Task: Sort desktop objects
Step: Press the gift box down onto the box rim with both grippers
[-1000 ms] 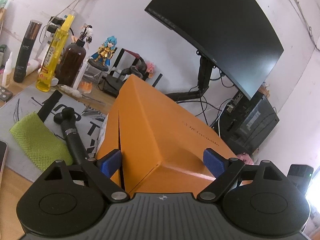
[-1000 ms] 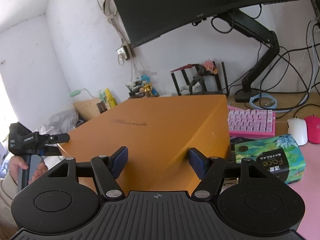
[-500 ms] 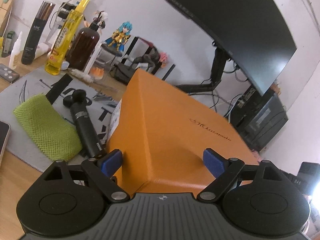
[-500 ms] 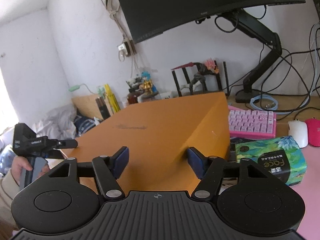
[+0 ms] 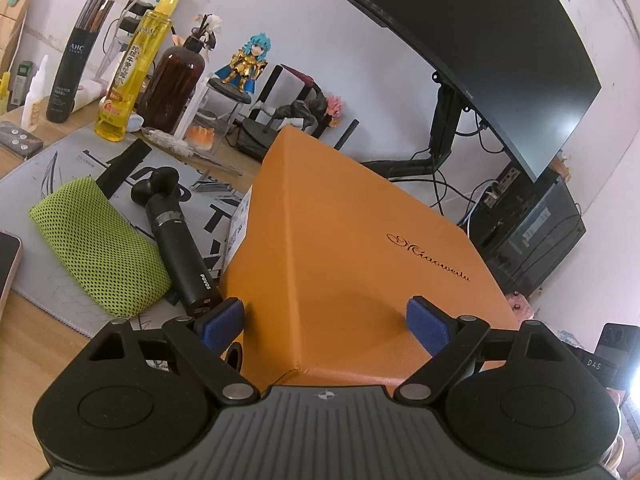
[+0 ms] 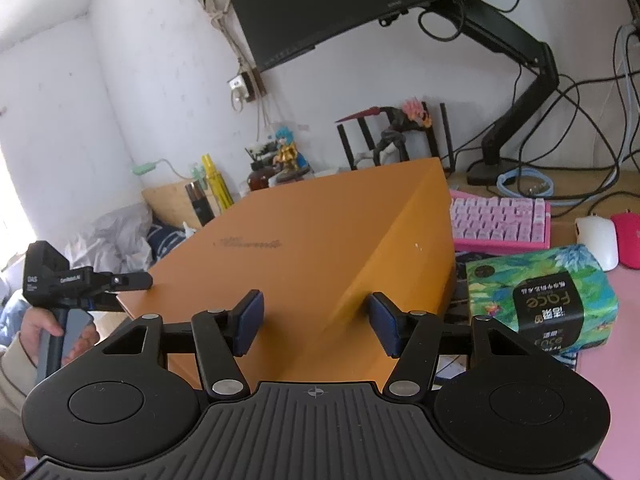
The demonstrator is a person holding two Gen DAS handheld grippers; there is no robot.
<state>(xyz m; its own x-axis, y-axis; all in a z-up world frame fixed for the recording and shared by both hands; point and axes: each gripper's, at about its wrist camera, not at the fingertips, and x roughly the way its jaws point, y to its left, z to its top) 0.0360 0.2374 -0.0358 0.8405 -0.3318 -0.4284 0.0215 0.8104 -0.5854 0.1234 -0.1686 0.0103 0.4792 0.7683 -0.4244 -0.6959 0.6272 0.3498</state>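
Orange box [image 5: 360, 248] sits on the desk, one corner on the grey mat [image 5: 52, 168], gripped at opposite corners. Left gripper [image 5: 324, 322] is spread wide, its blue pads against the two faces of its corner. Right gripper [image 6: 316, 322] jaws have just been closing, narrower, straddling the other corner; contact can't be confirmed. Tissue pack [image 6: 540, 300] just beside the box.

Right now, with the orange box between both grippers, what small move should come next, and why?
Probably close the right gripper a little more. Its fingers have just been closing around a corner of the orange box, but firm contact is not clear, while the left gripper already spans another corner.
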